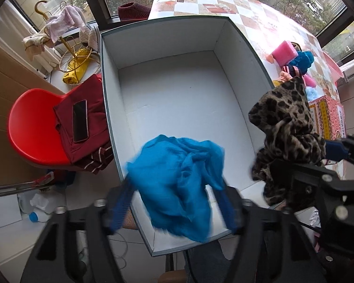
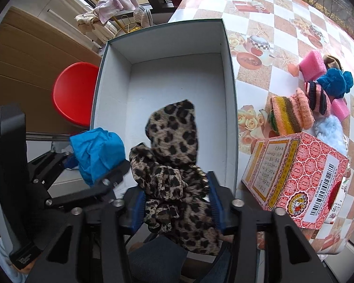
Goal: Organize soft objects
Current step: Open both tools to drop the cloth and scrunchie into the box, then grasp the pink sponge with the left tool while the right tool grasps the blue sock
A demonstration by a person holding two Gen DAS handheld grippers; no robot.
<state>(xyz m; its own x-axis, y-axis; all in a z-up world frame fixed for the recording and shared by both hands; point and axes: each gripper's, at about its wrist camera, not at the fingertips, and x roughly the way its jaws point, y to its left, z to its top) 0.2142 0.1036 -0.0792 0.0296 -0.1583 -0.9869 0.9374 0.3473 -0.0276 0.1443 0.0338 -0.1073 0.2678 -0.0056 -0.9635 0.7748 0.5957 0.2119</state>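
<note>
A large white open box [image 1: 170, 99] lies before me; it also shows in the right wrist view [image 2: 177, 87]. A blue cloth [image 1: 177, 184] hangs between my left gripper's [image 1: 174, 202] wide-spread fingers over the box's near end, blurred. It also shows in the right wrist view [image 2: 96, 151]. My right gripper [image 2: 177, 202] is shut on a leopard-print cloth [image 2: 172, 165], held over the box's near right side. The leopard-print cloth also shows in the left wrist view [image 1: 288, 136].
On the checkered table [image 2: 259, 18] lie pink sponges [image 2: 312, 66], a blue scrunchie [image 2: 335, 82], striped knit socks [image 2: 292, 113] and a red patterned carton [image 2: 295, 181]. A red chair [image 1: 33, 129] with red clothing and a phone [image 1: 79, 120] stands left of the box.
</note>
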